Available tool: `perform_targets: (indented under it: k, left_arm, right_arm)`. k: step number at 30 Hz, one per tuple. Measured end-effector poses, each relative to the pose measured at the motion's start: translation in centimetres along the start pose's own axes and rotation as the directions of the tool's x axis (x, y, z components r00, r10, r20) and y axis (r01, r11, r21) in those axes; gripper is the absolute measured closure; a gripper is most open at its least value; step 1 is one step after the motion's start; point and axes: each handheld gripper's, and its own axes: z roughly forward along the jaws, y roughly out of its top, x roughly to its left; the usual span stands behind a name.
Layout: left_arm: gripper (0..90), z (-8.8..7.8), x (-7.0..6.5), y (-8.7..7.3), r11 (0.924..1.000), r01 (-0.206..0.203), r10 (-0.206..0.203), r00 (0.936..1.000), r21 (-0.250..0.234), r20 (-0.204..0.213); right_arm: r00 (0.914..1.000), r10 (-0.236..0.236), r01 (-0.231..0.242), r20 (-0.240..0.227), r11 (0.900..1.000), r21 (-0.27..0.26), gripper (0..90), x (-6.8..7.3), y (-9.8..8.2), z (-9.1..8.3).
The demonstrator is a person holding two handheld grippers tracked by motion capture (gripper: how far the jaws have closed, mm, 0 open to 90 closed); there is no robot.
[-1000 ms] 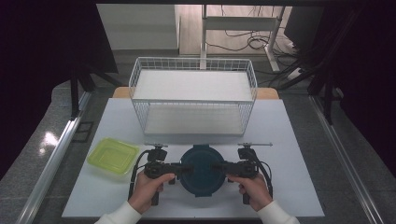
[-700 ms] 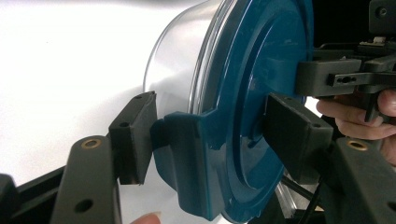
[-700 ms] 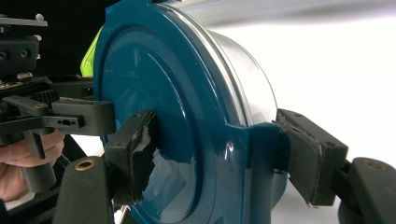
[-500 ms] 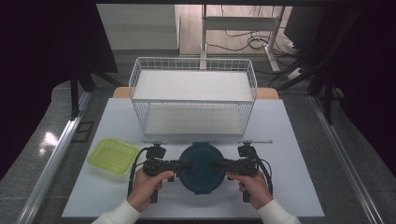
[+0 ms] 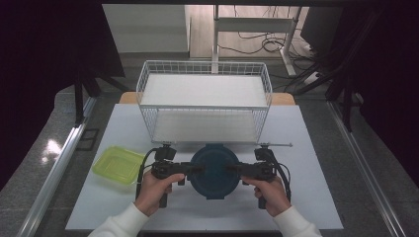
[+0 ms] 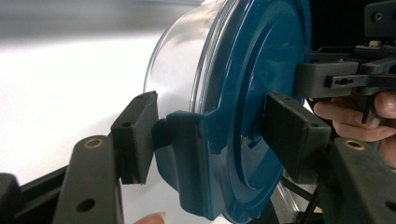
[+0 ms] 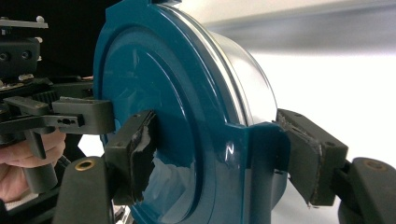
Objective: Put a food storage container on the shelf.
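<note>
Lab (black curtains (image 5: pixel 44 59), floor cables (image 5: pixel 269 44))

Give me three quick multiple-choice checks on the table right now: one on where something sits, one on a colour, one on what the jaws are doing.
1. Where is the green tray?
A. Inside the wire basket
B. On the table, to the left of the left gripper
C. On top of the round container

2. What colour is the container's lid?
A. Dark teal
B. Red
C. White

3. How do the two grippers meet the container?
A. Both hang well above it
B. The right gripper alone reaches it
C. Each has its jaws astride a latch tab on the lid's rim

Answers: 1 B, the high view shows the tray on the table surface beside the left hand. 2 A, both gripper views show a teal lid on a clear body. 3 C, each gripper view shows one jaw on the lid face and the other behind the tab.
</note>
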Motion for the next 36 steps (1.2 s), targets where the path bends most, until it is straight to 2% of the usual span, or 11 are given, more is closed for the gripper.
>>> perform_targets:
  k: [9,17,27,36]
  left_arm:
    - [37.9,-0.8,-0.9,1.7,0.9995,-0.025,0.025,0.9997,-0.019,-0.004]
    - [37.9,-1.9,-1.7,3.4,0.9978,-0.047,0.047,0.9989,-0.047,-0.005]
    - [37.9,-2.8,-2.4,4.6,0.9954,-0.063,0.062,0.9980,-0.073,-0.009]
    - [38.0,-3.7,-3.2,6.0,0.9906,-0.095,0.094,0.9954,-0.098,-0.017]
  right_arm:
    - [0.9999,-0.017,0.017,0.001,1.000,-0.022,30.5,0.9,1.6,-0.9]
    - [0.9987,-0.051,0.051,0.008,0.998,-0.046,30.3,2.1,3.5,-1.7]
    - [0.9970,-0.076,0.077,0.013,0.995,-0.064,30.2,3.3,5.3,-2.4]
    - [0.9953,-0.097,0.097,0.010,0.992,-0.084,30.1,4.1,6.5,-3.1]
